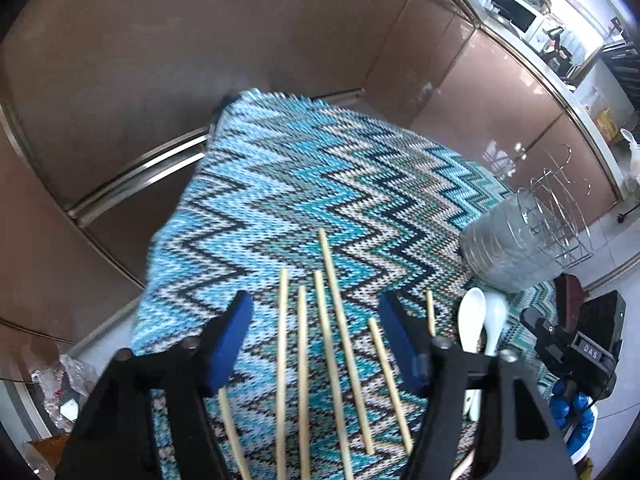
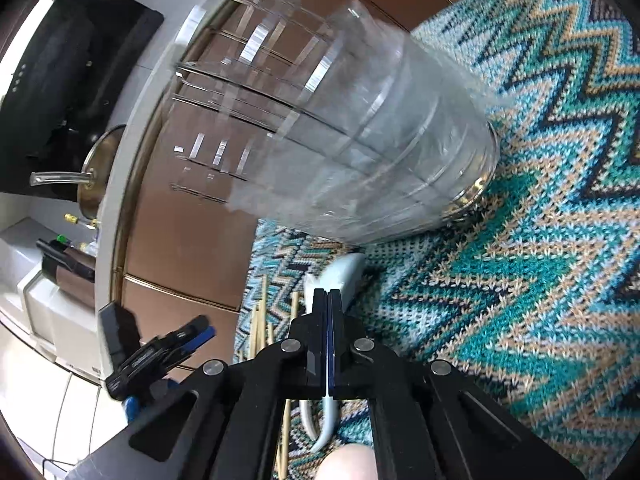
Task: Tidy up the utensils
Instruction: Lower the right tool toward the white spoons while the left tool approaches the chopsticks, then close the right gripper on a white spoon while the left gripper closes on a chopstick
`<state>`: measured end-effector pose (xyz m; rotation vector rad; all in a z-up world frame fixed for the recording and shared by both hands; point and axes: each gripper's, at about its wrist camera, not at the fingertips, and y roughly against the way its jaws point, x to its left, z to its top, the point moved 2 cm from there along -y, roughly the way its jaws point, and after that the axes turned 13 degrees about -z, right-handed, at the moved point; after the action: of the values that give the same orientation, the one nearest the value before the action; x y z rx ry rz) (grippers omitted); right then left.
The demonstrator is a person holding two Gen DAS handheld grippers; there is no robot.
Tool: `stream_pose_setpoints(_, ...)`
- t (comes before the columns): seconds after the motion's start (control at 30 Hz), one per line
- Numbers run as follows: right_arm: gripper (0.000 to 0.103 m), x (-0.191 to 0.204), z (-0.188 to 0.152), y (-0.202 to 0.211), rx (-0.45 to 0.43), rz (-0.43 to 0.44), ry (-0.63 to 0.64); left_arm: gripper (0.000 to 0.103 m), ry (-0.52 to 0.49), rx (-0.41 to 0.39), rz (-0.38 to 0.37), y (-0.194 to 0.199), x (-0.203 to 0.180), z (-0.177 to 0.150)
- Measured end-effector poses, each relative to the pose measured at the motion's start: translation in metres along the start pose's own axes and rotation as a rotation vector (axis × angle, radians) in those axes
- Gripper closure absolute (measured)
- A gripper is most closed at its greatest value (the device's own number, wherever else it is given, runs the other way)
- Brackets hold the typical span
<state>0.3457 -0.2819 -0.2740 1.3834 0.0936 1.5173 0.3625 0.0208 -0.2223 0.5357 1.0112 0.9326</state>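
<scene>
Several wooden chopsticks [image 1: 332, 344] lie side by side on a blue zigzag knitted cloth [image 1: 304, 184]. My left gripper [image 1: 316, 328] is open just above them, its blue pads [image 1: 232, 340] either side of the bundle. Two white ceramic spoons [image 1: 476, 324] lie to the right of the chopsticks. A clear plastic utensil holder [image 1: 520, 240] with a wire frame stands beyond the spoons. In the right wrist view my right gripper [image 2: 327, 300] is shut on a white spoon [image 2: 344, 272], whose handle shows below the fingers; the clear holder [image 2: 340, 132] stands close in front. Chopsticks [image 2: 260, 320] lie to the left.
Brown cabinet doors [image 1: 160, 60] surround the cloth-covered surface. The other gripper [image 1: 568, 348] sits at the right edge of the left wrist view, and at the lower left of the right wrist view [image 2: 160, 352]. A black range hood [image 2: 72, 80] and a pot lid [image 2: 96, 172] are far off.
</scene>
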Motion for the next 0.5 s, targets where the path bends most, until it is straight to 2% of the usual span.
stream_pose_setpoints(0.1, 0.103, 0.004, 0.001, 0.016, -0.023, 0.014, 0.024, 0.053, -0.010, 0.031, 0.013, -0.014, -0.002, 0.007)
stream_pose_setpoints(0.27, 0.103, 0.011, 0.001, 0.027, -0.033, 0.005, 0.067, 0.053, -0.018, 0.063, 0.049, -0.036, -0.001, 0.020)
stream_pose_setpoints(0.43, 0.099, 0.010, -0.005, 0.027, -0.007, -0.069, 0.117, 0.053, -0.024, 0.091, 0.090, -0.052, 0.001, 0.031)
stream_pose_setpoints(0.5, 0.093, 0.009, -0.009, 0.023, 0.000, -0.102, 0.131, 0.054, -0.018, 0.107, 0.088, -0.059, 0.002, 0.033)
